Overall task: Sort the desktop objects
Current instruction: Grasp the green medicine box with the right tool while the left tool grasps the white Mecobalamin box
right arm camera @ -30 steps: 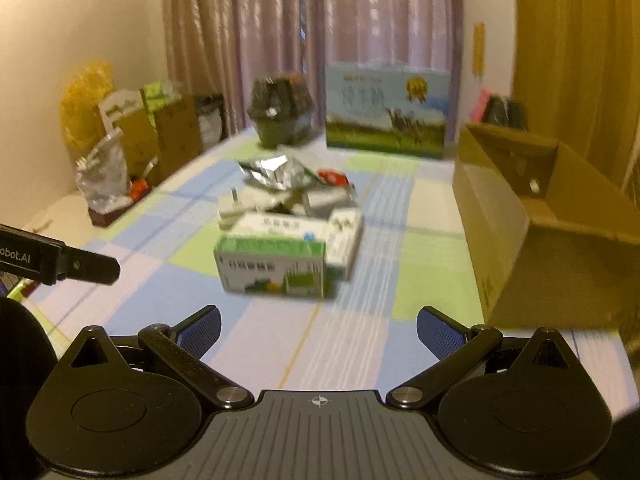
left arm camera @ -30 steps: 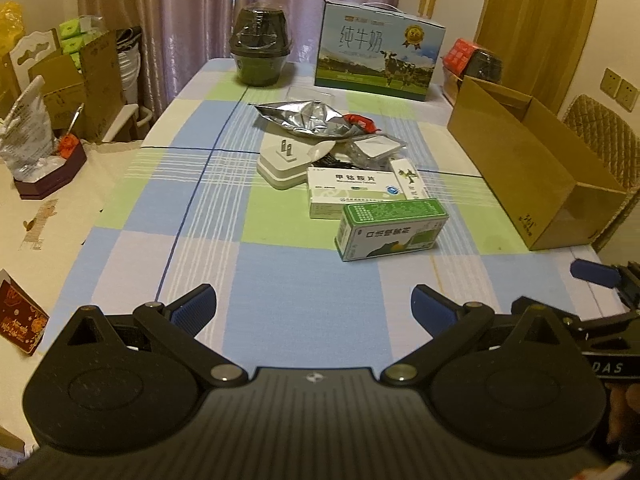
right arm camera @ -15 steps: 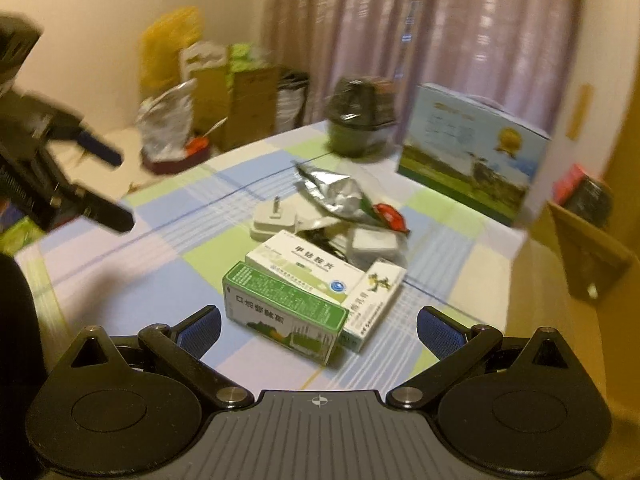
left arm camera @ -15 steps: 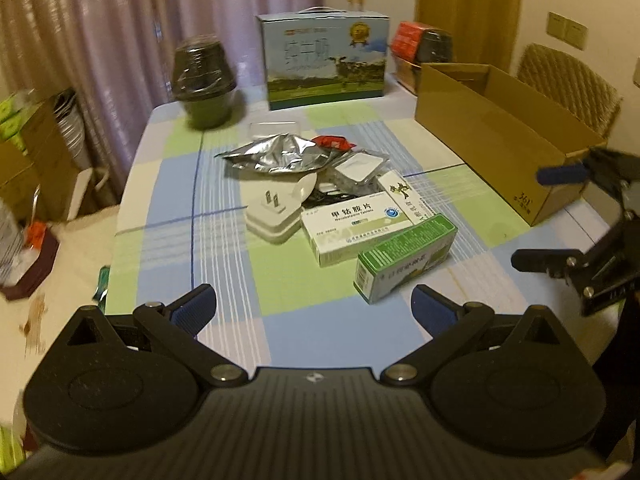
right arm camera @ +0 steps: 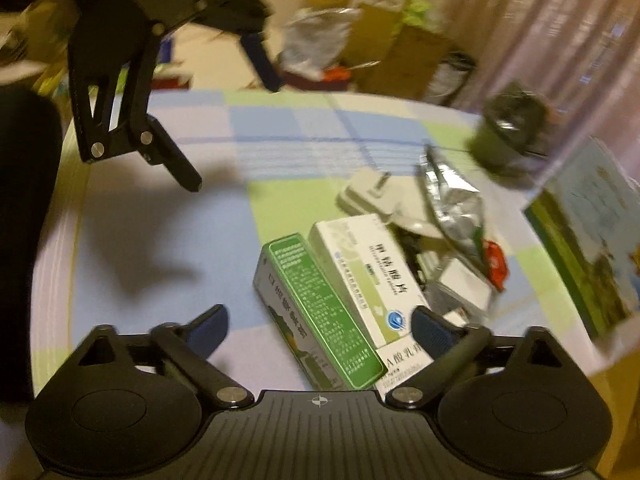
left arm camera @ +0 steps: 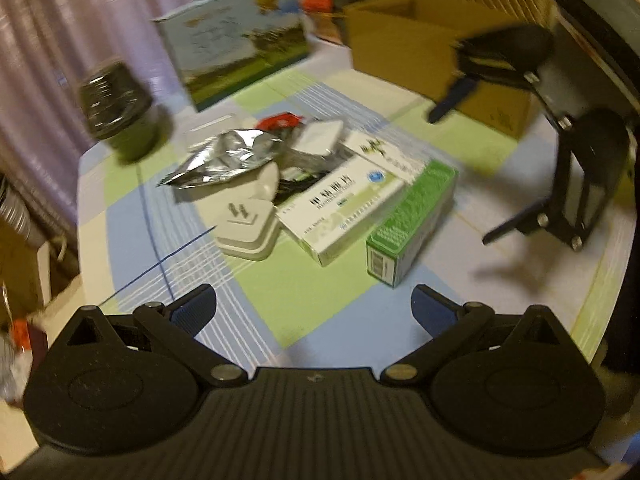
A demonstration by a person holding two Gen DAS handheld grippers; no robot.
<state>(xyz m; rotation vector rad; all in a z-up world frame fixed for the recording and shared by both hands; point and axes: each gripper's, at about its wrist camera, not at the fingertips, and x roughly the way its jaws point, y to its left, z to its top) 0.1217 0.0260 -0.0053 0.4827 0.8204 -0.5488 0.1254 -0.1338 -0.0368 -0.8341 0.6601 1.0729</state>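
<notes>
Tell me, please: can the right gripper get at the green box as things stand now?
Probably yes. The green box lies between the closing jaws of the right gripper, nothing on top; a white box touches its far side.

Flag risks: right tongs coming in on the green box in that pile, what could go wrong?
1. The green box lies flush against the white medicine box; the right tongs, closing with the green box between them but not yet pressed, may catch both.
2. The narrow white box sits just under the right-hand finger and could get shoved.
3. The left tongs hang open nearby; the two could collide.
</notes>
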